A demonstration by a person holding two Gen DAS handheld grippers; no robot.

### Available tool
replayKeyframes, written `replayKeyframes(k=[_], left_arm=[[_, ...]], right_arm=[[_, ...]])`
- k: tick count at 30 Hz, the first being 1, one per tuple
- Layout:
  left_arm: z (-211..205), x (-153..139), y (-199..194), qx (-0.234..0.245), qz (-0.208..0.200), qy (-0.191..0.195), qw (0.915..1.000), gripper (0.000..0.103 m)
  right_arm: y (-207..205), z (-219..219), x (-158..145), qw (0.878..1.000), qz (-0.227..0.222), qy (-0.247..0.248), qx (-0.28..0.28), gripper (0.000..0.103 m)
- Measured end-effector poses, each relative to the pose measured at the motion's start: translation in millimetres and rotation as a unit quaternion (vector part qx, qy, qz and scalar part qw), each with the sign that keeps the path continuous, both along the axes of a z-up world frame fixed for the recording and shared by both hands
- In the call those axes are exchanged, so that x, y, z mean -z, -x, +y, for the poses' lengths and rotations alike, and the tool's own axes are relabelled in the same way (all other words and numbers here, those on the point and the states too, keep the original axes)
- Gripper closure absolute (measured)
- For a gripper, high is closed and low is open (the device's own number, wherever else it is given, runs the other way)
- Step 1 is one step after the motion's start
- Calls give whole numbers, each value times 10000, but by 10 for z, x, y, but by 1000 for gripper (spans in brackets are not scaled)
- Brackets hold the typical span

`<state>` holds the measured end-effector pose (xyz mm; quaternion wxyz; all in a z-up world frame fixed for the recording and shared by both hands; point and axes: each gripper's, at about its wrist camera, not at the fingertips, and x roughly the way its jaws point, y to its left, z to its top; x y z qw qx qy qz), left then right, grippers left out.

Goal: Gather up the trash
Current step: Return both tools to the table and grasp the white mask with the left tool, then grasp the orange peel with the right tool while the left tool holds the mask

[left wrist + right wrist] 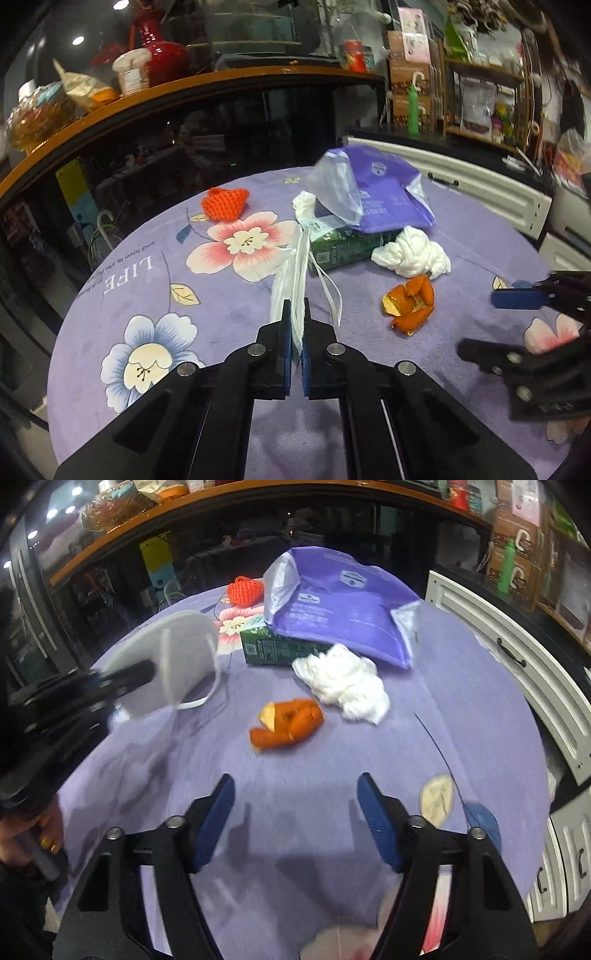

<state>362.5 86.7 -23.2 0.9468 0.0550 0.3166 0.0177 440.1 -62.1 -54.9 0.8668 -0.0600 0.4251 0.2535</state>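
Left gripper [296,308] fingers clamp the mask [173,657], lifted off the table [332,775] at left. Right gripper [295,794] fingers spread, empty; approach the peel [286,725] squarely, straddling it before closing.

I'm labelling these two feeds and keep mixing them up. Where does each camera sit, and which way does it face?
Left wrist: on the left gripper, looking down its fingers, shut on a white face mask, across the purple tablecloth; the right gripper enters at right.
Right wrist: on the open right gripper, facing the orange peel; a hand shows at left.
Shared: mask, peel, white tissue, purple bag.
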Motion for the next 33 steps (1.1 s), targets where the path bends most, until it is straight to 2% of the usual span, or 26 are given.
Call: replayKeyframes(k=[5, 7, 13, 25, 33], left_arm=[[119, -67, 115, -19, -133, 193, 9997, 99], [154, -75, 130, -6, -151, 254, 9996, 99], [192, -48, 133, 44, -147, 299, 9994, 99], [196, -102, 270, 34, -267, 391, 9989, 99], [1, -305, 628, 272, -480, 552, 9970, 99]], right_arm=[[-279, 79, 46, 9992, 238, -288, 159, 52], [-380, 92, 68, 9981, 358, -431, 272, 54], [-565, 179, 195, 9949, 731, -511, 480, 74], [-403, 14, 166, 9927, 677, -772, 629, 81], [136, -326, -63, 9944, 286, -834, 584, 82]])
